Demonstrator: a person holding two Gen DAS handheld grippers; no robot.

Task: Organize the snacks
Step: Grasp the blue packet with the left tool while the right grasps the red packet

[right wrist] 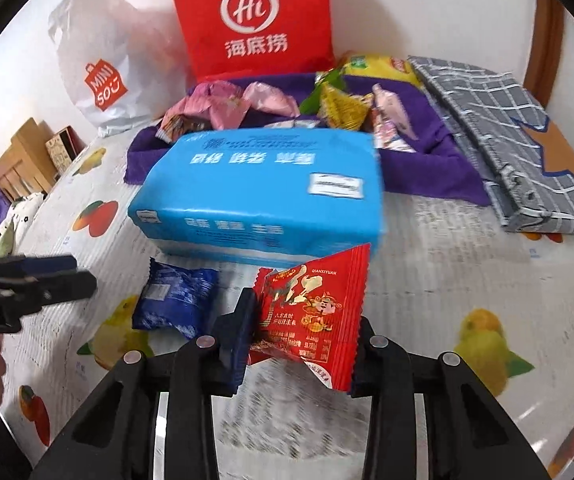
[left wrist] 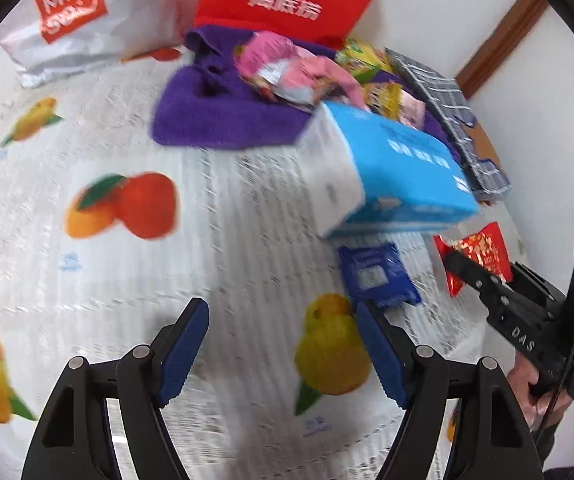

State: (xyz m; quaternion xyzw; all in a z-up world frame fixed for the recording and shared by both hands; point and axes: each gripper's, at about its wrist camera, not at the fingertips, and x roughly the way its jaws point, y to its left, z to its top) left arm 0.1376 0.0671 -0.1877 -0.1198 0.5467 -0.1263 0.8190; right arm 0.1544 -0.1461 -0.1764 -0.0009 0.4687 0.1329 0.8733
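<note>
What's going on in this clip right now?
A person is sorting snacks on a fruit-print tablecloth with two handheld grippers. The right gripper is shut on a red snack packet, held just above the table. The left gripper is open and empty, near a dark blue snack packet that lies in front of a blue tissue pack. More snacks, pink and yellow, sit piled on a purple towel behind it.

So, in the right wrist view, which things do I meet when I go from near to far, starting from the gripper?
Right gripper shut on the red snack packet → blue tissue pack → purple towel with the pink snack wrappers → red Haidilao bag at the wall.
</note>
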